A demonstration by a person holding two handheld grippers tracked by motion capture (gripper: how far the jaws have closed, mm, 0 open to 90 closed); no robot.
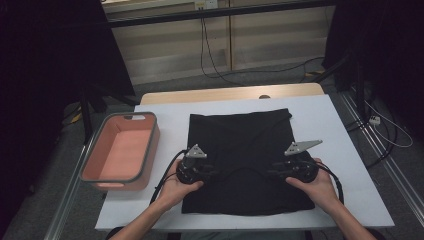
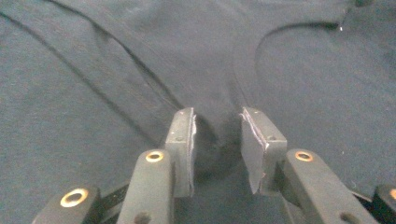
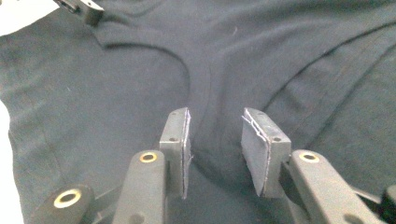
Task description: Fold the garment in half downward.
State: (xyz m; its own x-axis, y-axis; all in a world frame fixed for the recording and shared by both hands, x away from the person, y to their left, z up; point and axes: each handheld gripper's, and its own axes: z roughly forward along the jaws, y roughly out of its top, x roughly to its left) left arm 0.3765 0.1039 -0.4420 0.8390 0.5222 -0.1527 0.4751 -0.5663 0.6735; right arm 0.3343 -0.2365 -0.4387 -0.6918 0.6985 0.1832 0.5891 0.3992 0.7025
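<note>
Black jaws of the left gripper [image 2: 217,140] stand partly apart over a black cotton T-shirt [image 1: 239,155] spread flat on the white table [image 1: 345,150]; a low pucker of cloth lies between the pads, which seem not to press it, though the dim view leaves some doubt. Opposite it, the right gripper [image 3: 215,144] is parted likewise, cloth under its gap, nothing clamped. Both point inward toward the curved neckline between them. Bare tabletop runs beyond each gripper's outer side and past the shirt's far hem. Further left, near the table edge, sits a salmon-pink plastic bin with grey rim [image 1: 148,145], empty.
</note>
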